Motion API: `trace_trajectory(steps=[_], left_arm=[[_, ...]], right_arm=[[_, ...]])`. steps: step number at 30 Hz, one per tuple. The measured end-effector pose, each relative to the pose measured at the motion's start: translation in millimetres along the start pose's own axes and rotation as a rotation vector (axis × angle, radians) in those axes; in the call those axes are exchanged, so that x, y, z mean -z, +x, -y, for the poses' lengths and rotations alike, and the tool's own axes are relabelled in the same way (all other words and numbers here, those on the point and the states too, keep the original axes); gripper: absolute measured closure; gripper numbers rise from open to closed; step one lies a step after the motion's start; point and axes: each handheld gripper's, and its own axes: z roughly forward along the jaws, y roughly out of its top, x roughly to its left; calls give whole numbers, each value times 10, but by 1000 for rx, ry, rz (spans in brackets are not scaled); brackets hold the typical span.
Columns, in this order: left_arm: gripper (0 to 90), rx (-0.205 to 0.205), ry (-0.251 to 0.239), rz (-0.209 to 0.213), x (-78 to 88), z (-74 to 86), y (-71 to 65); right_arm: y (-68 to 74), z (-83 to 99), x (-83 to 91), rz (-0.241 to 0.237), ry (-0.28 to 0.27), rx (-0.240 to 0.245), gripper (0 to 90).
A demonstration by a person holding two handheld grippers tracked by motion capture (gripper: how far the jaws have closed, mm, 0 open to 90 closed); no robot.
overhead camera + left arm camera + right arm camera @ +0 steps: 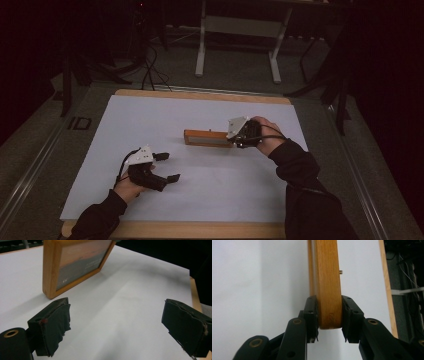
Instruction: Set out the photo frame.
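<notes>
Two grippers work over the white table (150, 115): from above, the right gripper (239, 135) steadies a wooden picture frame (206, 137) mid-table. Left gripper (115, 325) gapes wide, idle nearby. Right jaws clamp the frame's edge.

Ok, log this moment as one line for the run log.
right gripper: shut on picture frame end, frame on edge | left gripper: open, holding nothing, apart from frame | surface: white sheet on table
</notes>
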Motion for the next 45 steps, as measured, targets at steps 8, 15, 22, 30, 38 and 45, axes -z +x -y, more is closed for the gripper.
trace_trajectory(steps=[8, 15, 22, 30, 38, 45], left_arm=[[85, 11, 7, -1, -43, 65, 6], [85, 14, 9, 9, -61, 102, 10], [85, 11, 8, 12, -90, 119, 0], [85, 9, 6, 18, -102, 124, 3], [85, 13, 5, 23, -101, 133, 17], [85, 12, 5, 24, -97, 138, 19]], right_arm=[[-205, 13, -82, 3, -2, -68, 656], [-356, 24, -164, -1, -2, -118, 644], [-435, 17, -214, -3, 9, -106, 624], [-508, 26, -276, 3, 20, -117, 583], [-558, 45, -335, 24, 31, -184, 547], [-589, 68, -409, 61, 50, -218, 489]])
